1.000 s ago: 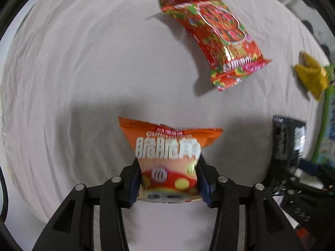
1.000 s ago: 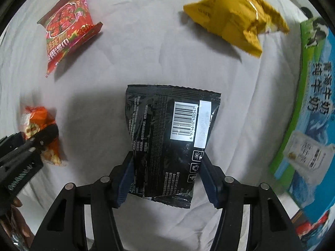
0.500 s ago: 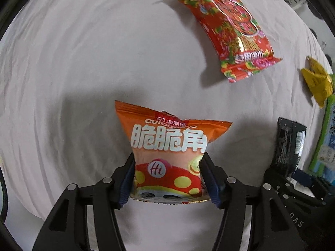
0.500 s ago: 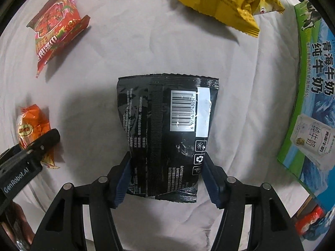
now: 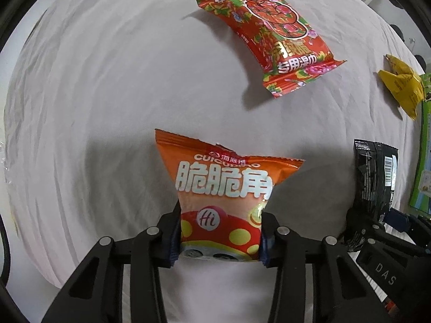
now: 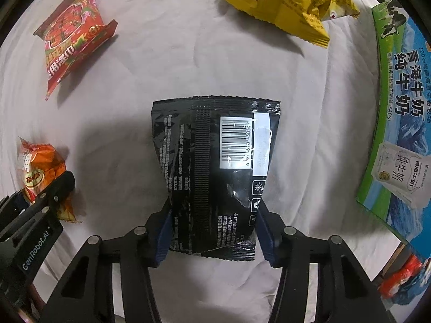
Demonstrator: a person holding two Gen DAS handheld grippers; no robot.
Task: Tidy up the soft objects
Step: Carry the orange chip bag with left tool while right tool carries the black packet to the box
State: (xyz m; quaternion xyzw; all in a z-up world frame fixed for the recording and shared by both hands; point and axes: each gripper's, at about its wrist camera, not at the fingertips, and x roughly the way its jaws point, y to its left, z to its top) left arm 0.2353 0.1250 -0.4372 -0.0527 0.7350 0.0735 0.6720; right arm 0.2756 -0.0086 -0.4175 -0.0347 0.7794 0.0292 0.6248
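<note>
Hand-held grippers [image 5: 219, 231] [image 6: 212, 231] clamp orange packet [image 5: 223, 199], closing on black packet [image 6: 215, 172]; open cloth [image 5: 107, 107] around.

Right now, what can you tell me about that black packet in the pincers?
The black packet is a glossy, crinkly foil pouch with its back seam, small white print and a white barcode label facing the camera. Its far edge is serrated. It is pinched at its lower end between the right gripper, whose blue-padded jaws are closing on its sides. The white cloth lies behind it.
</note>
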